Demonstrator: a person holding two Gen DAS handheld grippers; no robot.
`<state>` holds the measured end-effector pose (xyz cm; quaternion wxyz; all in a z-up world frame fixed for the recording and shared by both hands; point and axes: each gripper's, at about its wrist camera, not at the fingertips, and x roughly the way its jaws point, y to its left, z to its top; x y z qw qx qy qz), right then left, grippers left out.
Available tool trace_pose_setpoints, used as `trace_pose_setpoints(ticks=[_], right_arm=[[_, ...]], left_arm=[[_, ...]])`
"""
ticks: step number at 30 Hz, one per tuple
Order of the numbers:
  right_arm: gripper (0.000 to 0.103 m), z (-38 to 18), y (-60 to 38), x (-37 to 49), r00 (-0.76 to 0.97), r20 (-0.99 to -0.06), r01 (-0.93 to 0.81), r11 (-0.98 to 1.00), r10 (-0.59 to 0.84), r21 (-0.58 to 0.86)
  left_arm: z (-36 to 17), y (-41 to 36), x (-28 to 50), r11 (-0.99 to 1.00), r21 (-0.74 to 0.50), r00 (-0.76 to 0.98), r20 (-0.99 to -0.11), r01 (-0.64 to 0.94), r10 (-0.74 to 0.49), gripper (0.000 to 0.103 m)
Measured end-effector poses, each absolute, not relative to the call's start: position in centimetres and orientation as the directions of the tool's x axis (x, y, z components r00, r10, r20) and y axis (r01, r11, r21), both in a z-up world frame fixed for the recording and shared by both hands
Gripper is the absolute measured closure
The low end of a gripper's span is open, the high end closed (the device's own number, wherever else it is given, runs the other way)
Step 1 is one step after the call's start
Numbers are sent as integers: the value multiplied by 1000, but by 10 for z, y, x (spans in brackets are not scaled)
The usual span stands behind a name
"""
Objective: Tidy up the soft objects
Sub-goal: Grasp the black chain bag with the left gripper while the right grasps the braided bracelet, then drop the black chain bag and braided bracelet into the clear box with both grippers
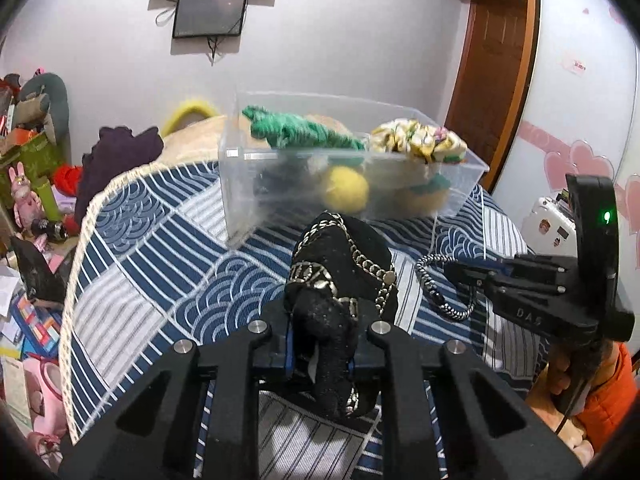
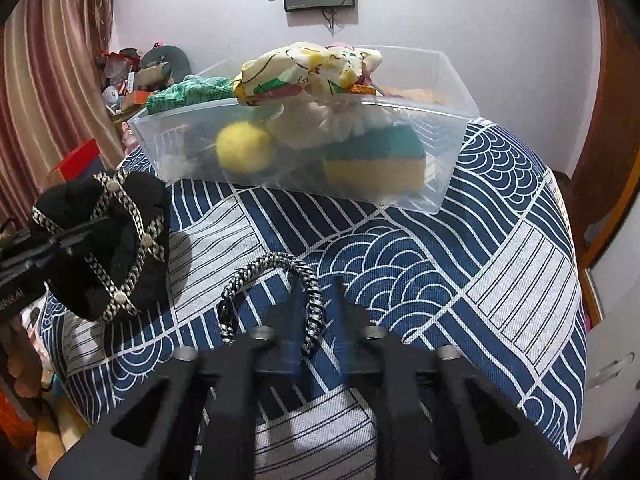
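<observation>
My left gripper [image 1: 320,356] is shut on a black pouch with metal chain trim [image 1: 344,272] and holds it above the blue patterned cloth; the pouch also shows at the left of the right wrist view [image 2: 108,240]. My right gripper [image 2: 316,292] is open, its fingers on either side of a black-and-white braided cord loop [image 2: 276,280] that lies on the cloth; the loop also shows in the left wrist view [image 1: 436,284]. Behind stands a clear plastic bin [image 2: 440,176] holding a yellow ball [image 2: 244,148], a sponge [image 2: 376,160], a green net [image 1: 296,128] and patterned fabric [image 2: 312,68].
The blue and white cloth [image 2: 460,260] covers a rounded surface that drops off on all sides. Toys and clutter [image 1: 32,152] lie on the floor at the left. A wooden door [image 1: 496,40] and a white wardrobe [image 1: 580,100] stand at the right.
</observation>
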<state>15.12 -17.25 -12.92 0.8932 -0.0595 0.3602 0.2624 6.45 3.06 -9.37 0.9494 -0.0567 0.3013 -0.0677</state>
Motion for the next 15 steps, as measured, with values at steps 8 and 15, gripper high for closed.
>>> trace_pose_setpoints(ticks=[8,15], right_arm=[[97,-110,-176,134,652,-613,-522,851,446,64],[97,-78,-189,122,718,-513,-515,855,470,62]], left_arm=[[-54,34,65,989,-116,876,-463,89,-133,86],[-21,35,72,992,-100,920,-375,79,-111,86]])
